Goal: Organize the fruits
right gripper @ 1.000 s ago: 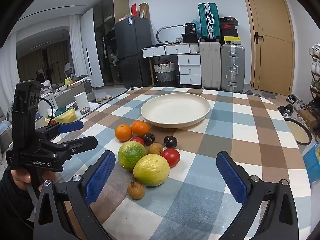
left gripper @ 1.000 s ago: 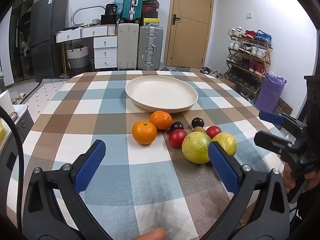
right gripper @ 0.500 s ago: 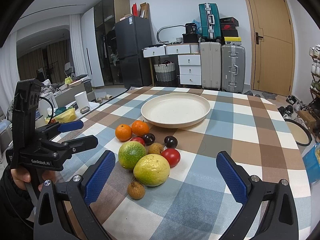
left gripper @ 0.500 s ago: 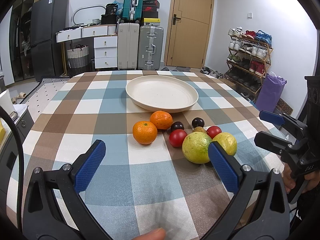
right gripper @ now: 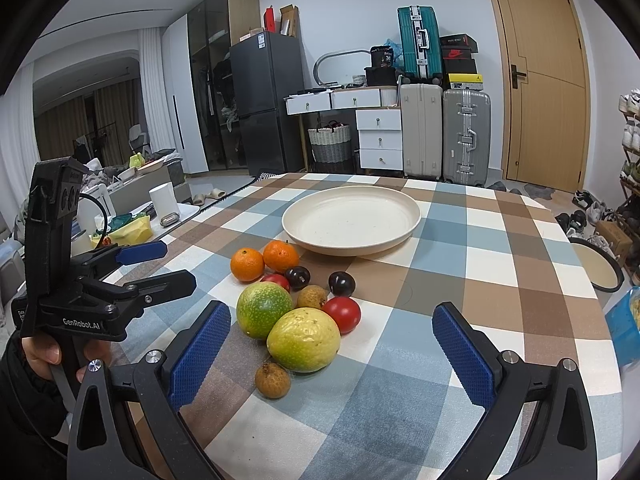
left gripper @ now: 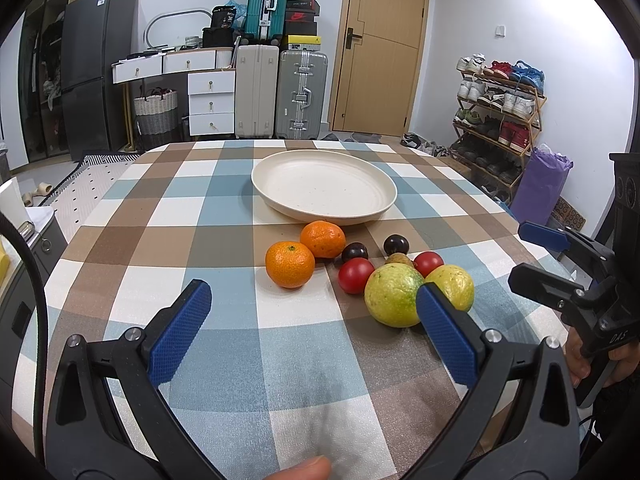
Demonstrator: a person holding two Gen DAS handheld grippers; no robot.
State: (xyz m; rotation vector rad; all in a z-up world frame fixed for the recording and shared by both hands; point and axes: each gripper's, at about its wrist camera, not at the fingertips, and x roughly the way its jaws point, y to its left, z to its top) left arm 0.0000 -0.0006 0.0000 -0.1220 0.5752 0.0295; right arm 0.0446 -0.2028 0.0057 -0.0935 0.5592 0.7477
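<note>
Fruits (right gripper: 296,304) clustered on checked table (right gripper: 500,264), just in front of empty plate (right gripper: 351,218); none on it. Left gripper (left gripper: 312,322) and right gripper (right gripper: 332,354) both spread wide, holding nothing, above table's near edge.

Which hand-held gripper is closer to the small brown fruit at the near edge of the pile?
Right. The right hand-held gripper is open just in front of the small brown fruit; the left hand-held gripper hangs open farther off, left of the pile.
</note>
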